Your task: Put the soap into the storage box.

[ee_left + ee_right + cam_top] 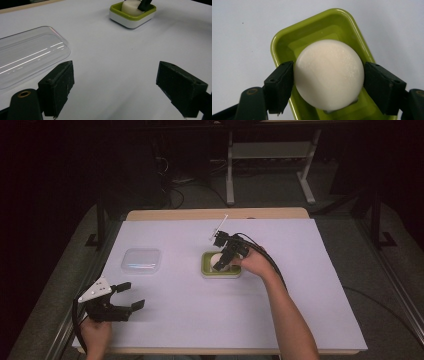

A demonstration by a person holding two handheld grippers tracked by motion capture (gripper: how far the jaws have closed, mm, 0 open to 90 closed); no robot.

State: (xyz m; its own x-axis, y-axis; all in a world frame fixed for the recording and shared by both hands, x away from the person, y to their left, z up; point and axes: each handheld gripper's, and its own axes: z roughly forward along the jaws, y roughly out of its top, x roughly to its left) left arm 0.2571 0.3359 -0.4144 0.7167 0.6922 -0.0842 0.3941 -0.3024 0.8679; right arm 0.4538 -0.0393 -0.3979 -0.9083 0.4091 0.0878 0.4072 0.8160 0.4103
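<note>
A: Where the right gripper (223,262) reaches down into the green tray (206,270), what sits between its jaws?

B: A white round block (329,74). In the right gripper view the two black jaws press against its left and right sides, so the gripper is clamped on it. The block stands inside the tray (284,42), toward the near end, with the tray's far end bare behind it.

A: Is the block lifted or resting on the tray floor?

B: Hard to say; its underside is hidden, though it seems to sit low in the tray. In the left gripper view the block (130,6) rises above the tray's rim (130,18).

A: And the tray itself?

B: It lies near the middle of the white sheet (300,285) that covers the table.

A: What about the left gripper (131,295)?

B: It is held at the near left corner of the sheet, well apart from the tray. Its jaws stand wide apart with nothing between them, only bare sheet.

A: Anything else near it?

B: A clear plastic lid (141,261) lies flat on the sheet, between the left gripper and the tray, beyond the left gripper's jaws.
</note>
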